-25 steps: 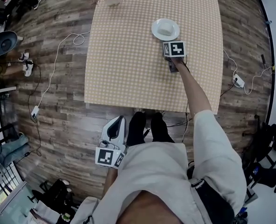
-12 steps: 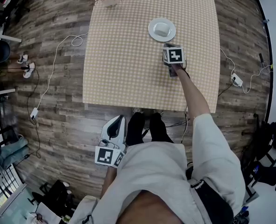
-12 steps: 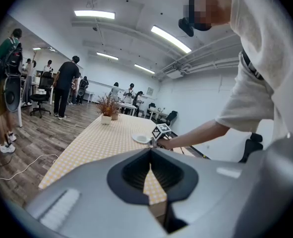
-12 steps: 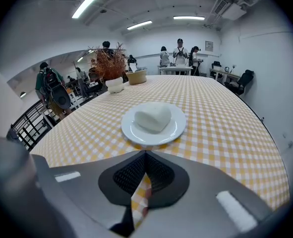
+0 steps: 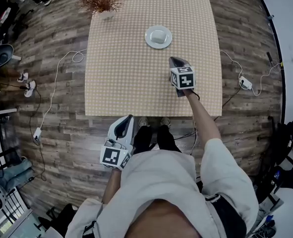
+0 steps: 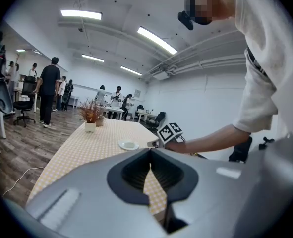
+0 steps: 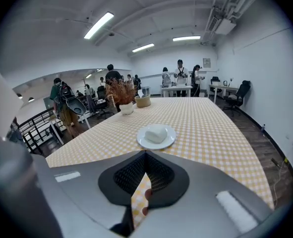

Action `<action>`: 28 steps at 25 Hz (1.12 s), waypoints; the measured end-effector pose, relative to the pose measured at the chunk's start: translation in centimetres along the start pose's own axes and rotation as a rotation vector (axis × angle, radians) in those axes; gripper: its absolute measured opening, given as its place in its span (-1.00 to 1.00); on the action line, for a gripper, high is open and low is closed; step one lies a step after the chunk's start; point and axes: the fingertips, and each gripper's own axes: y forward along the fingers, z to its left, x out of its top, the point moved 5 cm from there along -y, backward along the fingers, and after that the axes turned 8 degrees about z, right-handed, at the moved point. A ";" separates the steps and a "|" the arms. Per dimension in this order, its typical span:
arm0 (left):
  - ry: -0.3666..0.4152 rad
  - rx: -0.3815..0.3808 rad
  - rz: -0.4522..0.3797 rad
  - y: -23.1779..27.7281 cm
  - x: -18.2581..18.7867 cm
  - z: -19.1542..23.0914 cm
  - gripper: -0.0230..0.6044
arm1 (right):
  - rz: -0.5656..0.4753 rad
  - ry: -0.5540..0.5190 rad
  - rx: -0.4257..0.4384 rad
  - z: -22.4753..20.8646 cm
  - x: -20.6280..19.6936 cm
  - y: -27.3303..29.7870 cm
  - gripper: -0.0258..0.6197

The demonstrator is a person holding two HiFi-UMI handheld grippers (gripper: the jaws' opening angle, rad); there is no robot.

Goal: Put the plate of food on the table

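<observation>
The plate (image 5: 158,36) with the white lump of food (image 7: 156,133) sits flat on the checked bench (image 5: 121,83). It is toward the far end, a little way in front of the dry plant in its pot (image 5: 100,4). Nothing is touching the plate. The right gripper (image 5: 176,60) is up over the bench on the near side of the plate and well apart from it. Its fingers are pressed together with nothing between them. The left gripper (image 5: 129,118) is low, just past the near edge of the bench and over the wood floor (image 5: 62,133), close to the person's shoes (image 5: 153,133). Its fingers are together too and hold nothing. So I think the main job is done: the plate is already where it should be, and this is the letting-go and moving-away part. The next move does not need much. The right hand only has to come back toward the person without bumping the plate or dragging on the cloth. If the plate did need a small push or a new spot, the fingers would have to open first and then come in low at its rim.
</observation>
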 end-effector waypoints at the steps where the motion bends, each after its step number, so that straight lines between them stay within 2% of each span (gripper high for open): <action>1: 0.010 -0.018 -0.005 0.4 0.2 -0.3 -0.90 | -0.026 -0.001 -0.002 0.2 -0.3 -1.4 -0.93; 6: 0.051 -0.080 -0.019 1.0 0.9 -1.5 -0.90 | -0.133 0.027 0.021 2.6 -2.8 -7.6 -0.93; 13: 0.084 -0.151 -0.047 2.0 1.8 -4.1 -0.90 | -0.254 0.031 0.000 5.2 -7.1 -16.6 -0.92; 16: 0.095 -0.179 -0.057 2.1 2.2 -5.0 -0.90 | -0.276 0.027 0.013 6.9 -9.3 -20.1 -0.92; 20: 0.120 -0.201 -0.057 1.6 2.5 -5.4 -0.90 | -0.297 0.088 0.031 8.8 -11.3 -24.3 -0.92; 28: 0.156 -0.226 -0.077 0.7 2.9 -7.0 -0.90 | -0.351 0.127 -0.031 8.7 -13.3 -29.6 -0.93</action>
